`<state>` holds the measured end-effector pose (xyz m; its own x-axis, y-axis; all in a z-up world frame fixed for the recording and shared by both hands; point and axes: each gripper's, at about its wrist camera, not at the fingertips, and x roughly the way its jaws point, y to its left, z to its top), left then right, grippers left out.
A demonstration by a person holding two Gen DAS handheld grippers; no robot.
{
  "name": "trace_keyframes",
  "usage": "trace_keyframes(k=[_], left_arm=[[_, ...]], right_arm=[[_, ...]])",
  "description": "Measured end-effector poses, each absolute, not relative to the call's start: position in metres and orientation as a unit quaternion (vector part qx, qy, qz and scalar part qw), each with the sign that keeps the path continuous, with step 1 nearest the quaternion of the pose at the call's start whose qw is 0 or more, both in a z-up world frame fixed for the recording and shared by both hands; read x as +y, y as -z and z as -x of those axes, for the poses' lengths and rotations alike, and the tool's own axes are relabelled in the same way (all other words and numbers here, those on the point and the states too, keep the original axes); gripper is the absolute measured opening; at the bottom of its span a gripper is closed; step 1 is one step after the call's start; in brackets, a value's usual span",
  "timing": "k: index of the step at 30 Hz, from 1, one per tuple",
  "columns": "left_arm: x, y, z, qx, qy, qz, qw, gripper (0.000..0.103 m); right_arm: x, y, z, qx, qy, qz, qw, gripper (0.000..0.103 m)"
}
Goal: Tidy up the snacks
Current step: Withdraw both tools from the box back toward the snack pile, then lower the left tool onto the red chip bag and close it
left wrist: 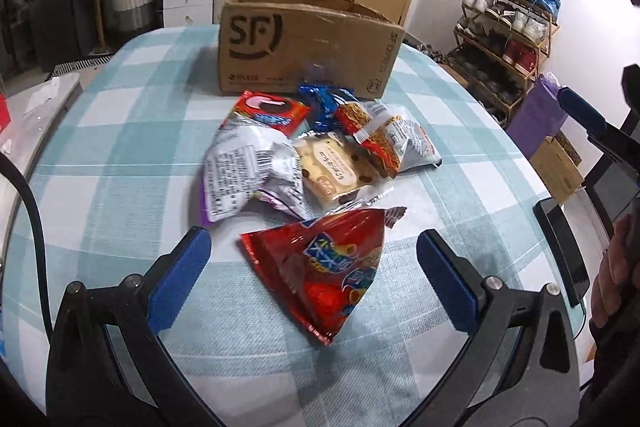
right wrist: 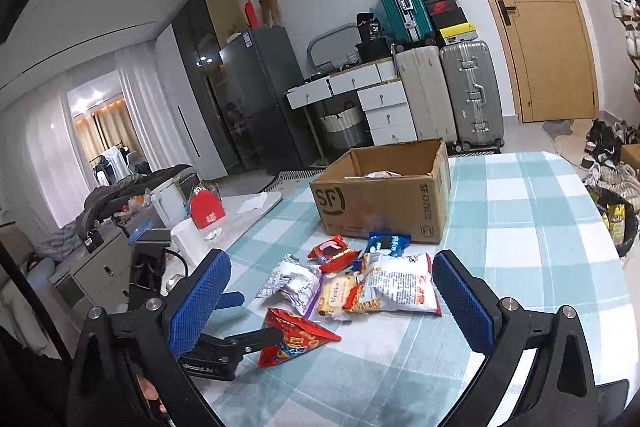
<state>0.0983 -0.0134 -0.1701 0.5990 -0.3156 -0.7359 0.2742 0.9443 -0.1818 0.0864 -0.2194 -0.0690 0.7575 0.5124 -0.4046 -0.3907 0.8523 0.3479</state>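
The left gripper (left wrist: pixel 314 271) is hovering low over the checked tablecloth (left wrist: pixel 120 131) with its blue fingers (left wrist: pixel 180 279) spread wide apart, holding nothing, and a red triangular snack bag (left wrist: pixel 320 267) is lying flat on the cloth between them without touching either one. Just beyond that bag, the other snacks are sitting in a loose pile: a silver crumpled packet (left wrist: pixel 248 175), a cookie packet (left wrist: pixel 338 173), a white and orange noodle bag (left wrist: pixel 384 139), a red packet (left wrist: pixel 268 113) and a blue packet (left wrist: pixel 324 103). The cardboard box (left wrist: pixel 304 47) is standing open-topped right behind the pile, at the far side of the table. The right gripper (right wrist: pixel 332 301) is hanging higher and farther back, its fingers (right wrist: pixel 200 303) also wide apart and empty, looking down over the same pile. From that view the left gripper is reaching in from the left, its tip just beside the red triangular snack bag (right wrist: pixel 296 341), and something is lying inside the cardboard box (right wrist: pixel 384 191), too hidden to tell what.
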Motion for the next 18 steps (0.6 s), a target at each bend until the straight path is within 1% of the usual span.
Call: trace_keyframes(k=[9,12,13,14,18], left_arm=[[-0.02,0.175,-0.109,0.419,0.167,0.038,0.892,0.101],[-0.023,0.178,-0.11,0.425,0.168,0.032,0.889,0.095],[-0.024,0.181,-0.112,0.43,0.17,0.034,0.886,0.09],[-0.024,0.183,-0.112,0.434,0.167,0.034,0.885,0.083],[-0.016,0.188,-0.114,0.433,0.174,0.057,0.883,0.062]], right_arm=[[-0.227,0.075,-0.087,0.254,-0.239,-0.124,0.929,0.103],[-0.231,0.075,-0.085,0.254,-0.237,-0.128,0.929,0.103],[-0.233,0.076,-0.085,0.254,-0.237,-0.13,0.929,0.103],[-0.234,0.076,-0.084,0.253,-0.236,-0.131,0.929,0.103],[-0.235,0.077,-0.081,0.253,-0.233,-0.13,0.93,0.103]])
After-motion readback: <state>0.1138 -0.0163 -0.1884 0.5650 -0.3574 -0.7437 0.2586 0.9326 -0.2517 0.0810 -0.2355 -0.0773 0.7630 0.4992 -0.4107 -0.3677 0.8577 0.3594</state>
